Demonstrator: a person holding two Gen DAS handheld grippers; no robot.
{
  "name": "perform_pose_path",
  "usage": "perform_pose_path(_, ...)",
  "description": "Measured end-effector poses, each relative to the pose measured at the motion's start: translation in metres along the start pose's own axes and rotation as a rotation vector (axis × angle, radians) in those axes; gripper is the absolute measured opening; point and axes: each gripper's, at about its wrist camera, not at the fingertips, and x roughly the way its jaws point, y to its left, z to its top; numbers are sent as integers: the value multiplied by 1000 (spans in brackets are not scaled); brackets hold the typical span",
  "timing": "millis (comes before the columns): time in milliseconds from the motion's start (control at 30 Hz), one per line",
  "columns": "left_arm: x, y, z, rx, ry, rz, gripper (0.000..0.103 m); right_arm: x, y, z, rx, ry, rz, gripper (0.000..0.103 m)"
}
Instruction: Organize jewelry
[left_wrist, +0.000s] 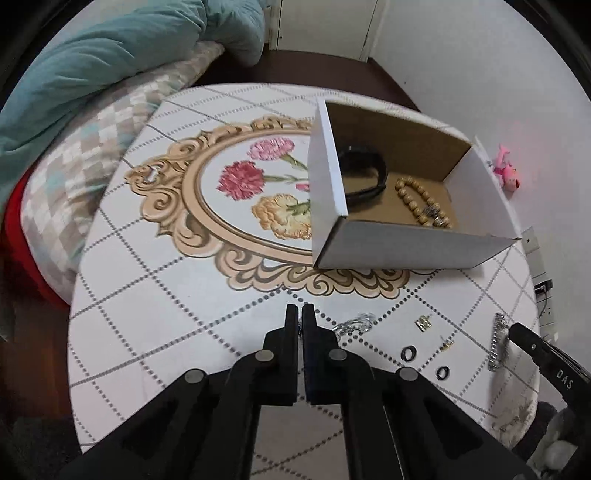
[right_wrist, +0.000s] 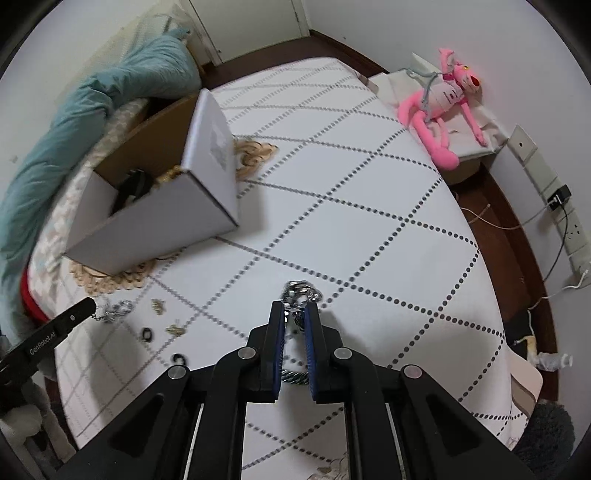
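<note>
A fine silver chain (left_wrist: 354, 323) is pinched by the clenched left gripper (left_wrist: 300, 308); a chunky chain bracelet (right_wrist: 300, 291) is grasped by the right gripper (right_wrist: 295, 308); snagging or slippage is risked before the cardboard box (left_wrist: 406, 247) is reached.

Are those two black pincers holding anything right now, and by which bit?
The right tool grips a silver chain partway along. The left tool is shut on one end of a smaller silver chain.
</note>
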Motion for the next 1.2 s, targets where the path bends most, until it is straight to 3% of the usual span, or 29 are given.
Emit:
perform_pose_path(33,3,11,10,-3,-6,-2,0,-4,2,0,-5,-6,10,11)
perform_pose_path(67,-2,12,11,-5,-14,-7,0,-9,4,1,-8,-11,28,1)
perform_pose_path(533,-84,-12,36,23,-148,-141,0,-80,26,27,-38,-119,193,1)
perform_pose_path(767,-120,-35,84,41,-208,-252,0,-111,51,65,-91,-170,253,1)
perform_pose_path(900,-122,-45,111,71,-227,-257,0,-108,67,90,-113,-176,265,1)
perform_pose_path(1033,-112,-37,110,86,-205,-211,4,-107,83,105,-151,-187,257,1)
perform_pose_path(1100,-102,-32,99,88,-179,-163,12,-109,86,104,-176,-198,248,1)
perform_pose_path(1167,-84,-24,81,82,-133,-121,59,-110,85,99,-181,-200,251,1)
perform_pose_path(1200,-75,-20,71,75,-117,-111,68,-110,84,94,-183,-196,252,1)
